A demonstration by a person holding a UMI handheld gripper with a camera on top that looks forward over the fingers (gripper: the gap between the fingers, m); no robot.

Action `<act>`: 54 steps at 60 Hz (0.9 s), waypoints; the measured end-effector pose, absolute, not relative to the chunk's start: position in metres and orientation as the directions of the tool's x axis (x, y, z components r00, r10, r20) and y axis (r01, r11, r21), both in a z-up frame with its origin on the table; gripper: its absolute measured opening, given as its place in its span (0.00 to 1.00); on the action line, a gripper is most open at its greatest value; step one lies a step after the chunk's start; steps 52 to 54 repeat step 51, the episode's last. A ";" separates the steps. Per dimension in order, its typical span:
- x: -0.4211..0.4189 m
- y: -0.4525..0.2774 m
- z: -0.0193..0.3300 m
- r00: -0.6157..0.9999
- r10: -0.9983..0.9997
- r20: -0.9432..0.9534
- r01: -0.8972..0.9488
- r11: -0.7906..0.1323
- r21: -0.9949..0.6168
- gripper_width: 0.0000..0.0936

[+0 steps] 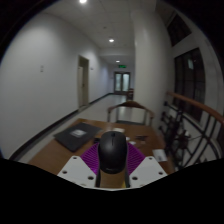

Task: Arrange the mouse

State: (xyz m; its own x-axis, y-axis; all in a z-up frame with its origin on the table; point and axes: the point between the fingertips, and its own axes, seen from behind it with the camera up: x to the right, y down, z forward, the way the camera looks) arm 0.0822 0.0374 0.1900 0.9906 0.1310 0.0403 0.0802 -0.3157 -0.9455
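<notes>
one mouse (113, 153), between two fingers (82, 170)

office building corridor | long hallway (100, 70), doors (84, 80), ceiling lights (111, 41), railing (190, 115)

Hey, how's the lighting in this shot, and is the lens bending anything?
Gripper view: ceiling lights glow down the corridor while the dark mouse between the jaws shows little detail; the wide-angle lens bows the walls and the railing; the wooden table is evenly lit, with no strong glare.
</notes>
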 end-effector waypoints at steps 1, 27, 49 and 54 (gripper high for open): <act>0.100 0.036 0.190 0.993 0.106 0.051 0.083 -0.318 -0.944 0.35; 0.253 -0.005 -0.017 0.999 -0.043 -0.004 -0.032 -0.651 -0.759 0.44; 0.254 -0.099 0.034 0.988 0.151 -0.031 0.068 -0.606 -0.792 0.91; 0.260 -0.112 0.036 0.988 0.146 -0.040 0.057 -0.603 -0.796 0.90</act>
